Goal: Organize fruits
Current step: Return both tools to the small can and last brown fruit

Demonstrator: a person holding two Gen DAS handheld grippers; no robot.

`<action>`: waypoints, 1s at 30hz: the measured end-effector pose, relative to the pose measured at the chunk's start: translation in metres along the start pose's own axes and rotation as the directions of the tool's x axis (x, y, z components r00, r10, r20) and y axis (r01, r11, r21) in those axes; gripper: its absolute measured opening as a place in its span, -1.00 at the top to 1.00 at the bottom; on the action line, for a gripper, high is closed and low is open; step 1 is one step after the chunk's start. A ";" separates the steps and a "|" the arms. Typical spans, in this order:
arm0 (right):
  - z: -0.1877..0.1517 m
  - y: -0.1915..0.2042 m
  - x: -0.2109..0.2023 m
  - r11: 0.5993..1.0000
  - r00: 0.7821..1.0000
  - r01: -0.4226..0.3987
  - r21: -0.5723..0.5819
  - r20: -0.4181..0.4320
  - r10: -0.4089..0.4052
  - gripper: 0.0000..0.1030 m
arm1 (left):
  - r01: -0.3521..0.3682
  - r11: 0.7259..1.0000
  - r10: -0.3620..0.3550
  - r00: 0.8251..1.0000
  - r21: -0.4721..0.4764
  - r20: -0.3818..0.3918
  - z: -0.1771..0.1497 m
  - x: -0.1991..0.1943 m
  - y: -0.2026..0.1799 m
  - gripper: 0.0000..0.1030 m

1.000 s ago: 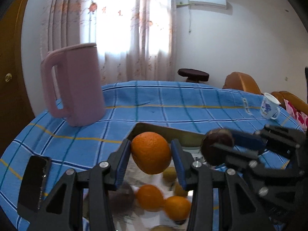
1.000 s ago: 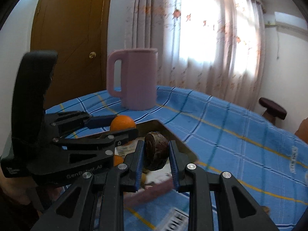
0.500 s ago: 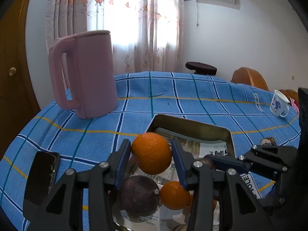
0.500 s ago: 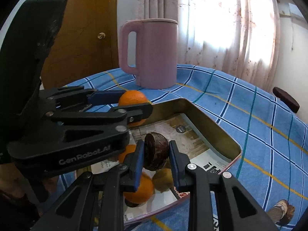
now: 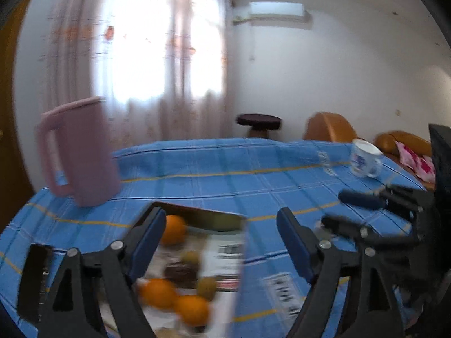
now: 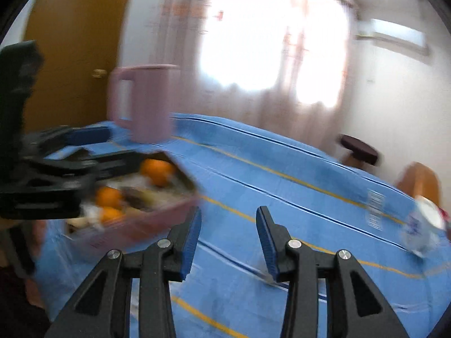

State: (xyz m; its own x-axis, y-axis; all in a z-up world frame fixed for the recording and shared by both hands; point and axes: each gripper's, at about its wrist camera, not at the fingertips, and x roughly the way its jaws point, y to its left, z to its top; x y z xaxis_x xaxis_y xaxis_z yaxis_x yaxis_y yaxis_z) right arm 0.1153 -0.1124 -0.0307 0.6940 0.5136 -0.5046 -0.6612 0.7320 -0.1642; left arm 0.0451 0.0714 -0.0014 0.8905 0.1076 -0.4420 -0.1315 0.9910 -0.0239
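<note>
Both the left tool and right tool stand apart and empty, the round oranges lie in the rectangular metal tray on the blue checked counter, so the next move likely calls for finding remaining fruit.

Blue checked cloth covers the tabletop, pink pitcher far left on it, white mug far right. Dark stool and orange chair behind, black phone near left.
</note>
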 end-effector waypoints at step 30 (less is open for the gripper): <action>-0.045 -0.089 0.005 0.969 0.988 0.145 0.199 -0.073 -0.133 -0.07 | 0.294 0.955 -0.253 0.880 0.040 -0.403 -0.018 0.129 -0.120 0.23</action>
State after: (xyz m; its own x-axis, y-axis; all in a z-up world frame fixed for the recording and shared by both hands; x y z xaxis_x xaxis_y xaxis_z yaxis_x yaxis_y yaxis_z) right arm 0.1652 -0.1950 -0.0568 0.7533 0.3777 -0.5384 -0.4831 0.8733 -0.0633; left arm 0.1679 -0.0346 -0.0715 0.6413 -0.1884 -0.7438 0.1534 0.9813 -0.1163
